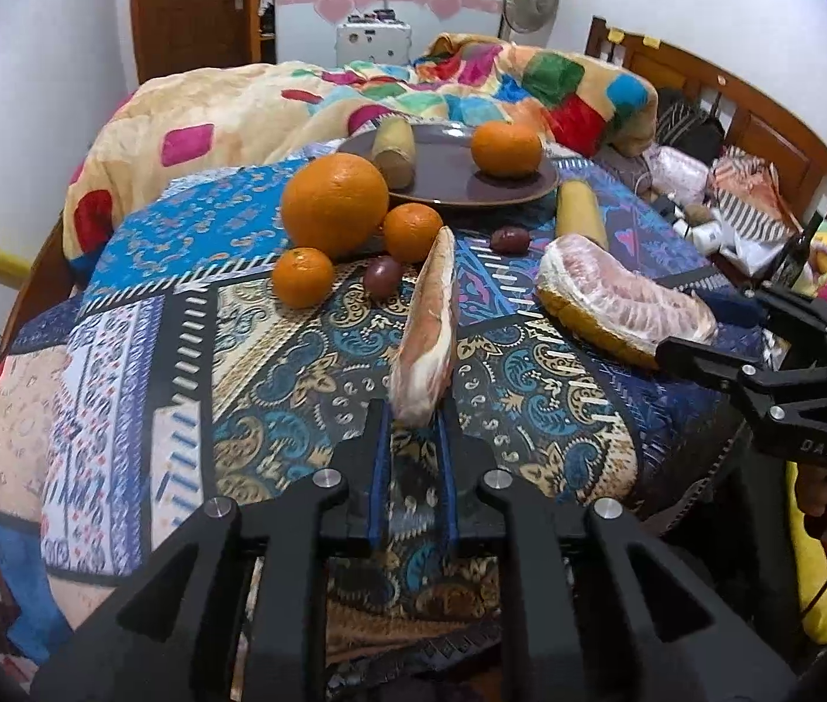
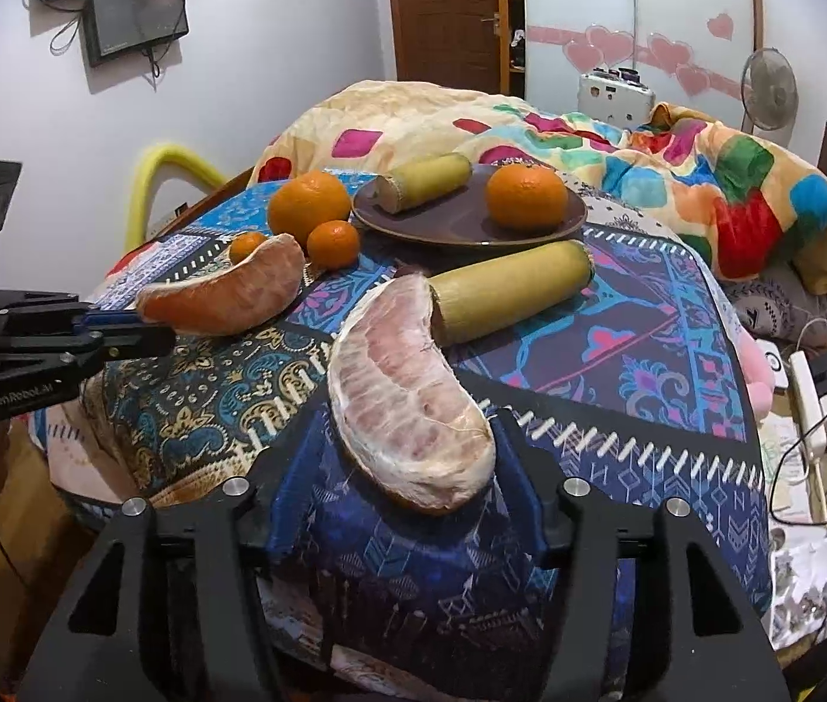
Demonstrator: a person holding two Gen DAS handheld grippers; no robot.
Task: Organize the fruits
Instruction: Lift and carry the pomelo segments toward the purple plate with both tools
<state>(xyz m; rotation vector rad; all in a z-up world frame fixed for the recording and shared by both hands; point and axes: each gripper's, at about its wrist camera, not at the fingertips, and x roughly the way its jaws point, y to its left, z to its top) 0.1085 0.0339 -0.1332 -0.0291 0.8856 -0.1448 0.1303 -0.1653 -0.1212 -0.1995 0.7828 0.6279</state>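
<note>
The left gripper (image 1: 413, 427) clenches the near tip of a thin pomelo wedge (image 1: 428, 322); the right gripper (image 2: 407, 468) brackets a thicker pomelo wedge (image 2: 407, 392), apparently gripping it. Both wedges lie near on the quilt (image 1: 273, 362); the flesh looks soft and tearable, so the firmer rind edge suits holding.

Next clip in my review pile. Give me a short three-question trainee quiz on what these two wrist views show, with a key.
1. True or false: the brown plate holds one orange and one yellow-green stalk piece.
2. Which does the left gripper grip? A) the big orange B) the thin pomelo wedge C) a dark plum
3. Fill in: the right gripper is closed around the wide pomelo ____.

Key: 1 true; 2 B; 3 wedge.
</note>
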